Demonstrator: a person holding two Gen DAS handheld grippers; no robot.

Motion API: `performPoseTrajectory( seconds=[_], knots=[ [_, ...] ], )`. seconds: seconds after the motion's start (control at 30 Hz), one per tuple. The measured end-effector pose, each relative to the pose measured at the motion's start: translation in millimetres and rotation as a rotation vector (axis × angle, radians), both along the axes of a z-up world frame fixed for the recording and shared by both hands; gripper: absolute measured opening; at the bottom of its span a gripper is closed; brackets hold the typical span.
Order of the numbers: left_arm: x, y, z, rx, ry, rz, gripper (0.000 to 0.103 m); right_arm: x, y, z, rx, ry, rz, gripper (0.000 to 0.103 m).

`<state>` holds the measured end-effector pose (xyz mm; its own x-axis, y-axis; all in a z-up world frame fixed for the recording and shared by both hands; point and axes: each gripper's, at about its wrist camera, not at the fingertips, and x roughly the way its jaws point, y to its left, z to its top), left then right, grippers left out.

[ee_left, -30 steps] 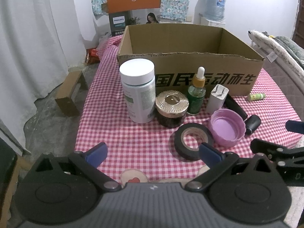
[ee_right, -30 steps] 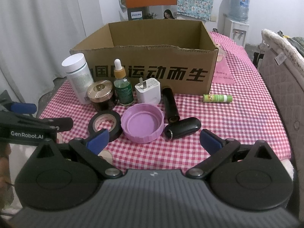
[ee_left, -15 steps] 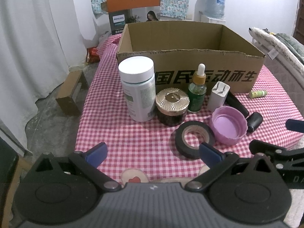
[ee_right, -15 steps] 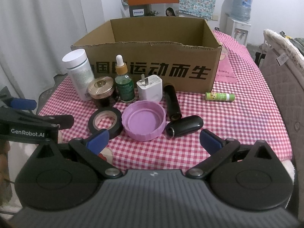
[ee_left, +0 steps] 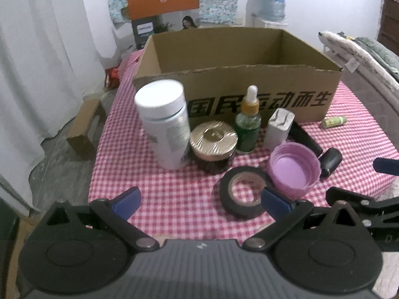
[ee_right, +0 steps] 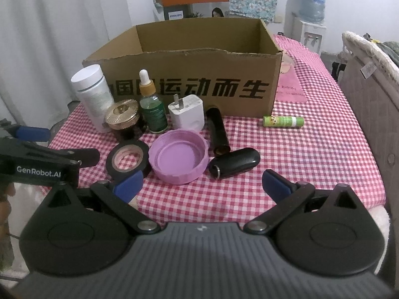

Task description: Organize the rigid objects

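Both wrist views have drawn nearer the cluster since a second ago; nothing on the cloth [ee_right: 311,149] has shifted.

Left gripper [ee_left: 199,200] hovers spread wide and empty, short of the tape [ee_left: 243,194]. Right gripper [ee_right: 203,183] is equally wide, empty, before the lid [ee_right: 178,159].

Left to right, in front of the box [ee_right: 189,74]:
- White bottle [ee_left: 164,124]: upright, likely light, smooth; grip mid-body.
- Gold-capped jar [ee_left: 213,147]: upright, probably glass, heavy.
- Dropper bottle [ee_left: 249,122]: upright, fragile; grip the body.
- Charger [ee_right: 187,115]: prongs up.
- Lid: mouth up; pinch the rim.
- Black tube [ee_right: 218,134]: lying, axis running toward the box.
- Black case [ee_right: 234,163]: lying crosswise.
- Green stick [ee_right: 283,121]: lying crosswise, well apart.
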<state>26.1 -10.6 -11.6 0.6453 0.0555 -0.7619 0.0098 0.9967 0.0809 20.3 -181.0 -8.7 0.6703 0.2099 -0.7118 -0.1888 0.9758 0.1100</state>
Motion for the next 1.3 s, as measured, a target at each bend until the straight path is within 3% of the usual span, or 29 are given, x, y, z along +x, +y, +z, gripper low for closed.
performPoseTrajectory(
  seconds=[0.2, 0.37, 0.6, 0.7, 0.8, 0.87, 0.9, 1.13, 1.3],
  knots=[
    [7, -17, 7, -0.011, -0.067, -0.111, 0.103, 2, -28, 7, 0.043, -0.059, -0.050, 0.102],
    [14, -43, 18, -0.026, -0.148, -0.268, 0.103, 11, -68, 19, 0.062, -0.143, -0.129, 0.102],
    [37, -105, 20, -0.032, -0.173, -0.454, 0.097, 57, -114, 19, 0.051, -0.140, -0.135, 0.100],
    [49, -132, 13, -0.032, -0.145, -0.517, 0.083, 80, -121, 12, 0.010, -0.141, -0.060, 0.091],
    [63, -150, 1, -0.059, -0.076, -0.551, 0.068, 103, -124, 2, -0.018, -0.135, 0.064, 0.072],
    [71, -155, -8, -0.087, -0.025, -0.559, 0.061, 119, -123, -6, -0.024, -0.103, 0.154, 0.051],
    [74, -158, -11, -0.096, -0.006, -0.561, 0.058, 126, -123, -12, -0.021, -0.082, 0.195, 0.047],
    [86, -166, -28, -0.119, 0.074, -0.570, 0.044, 161, -126, -39, 0.035, 0.045, 0.314, 0.032],
    [91, -172, -35, -0.126, 0.097, -0.590, 0.042, 152, -124, -44, 0.065, 0.155, 0.258, 0.029]
  ],
)
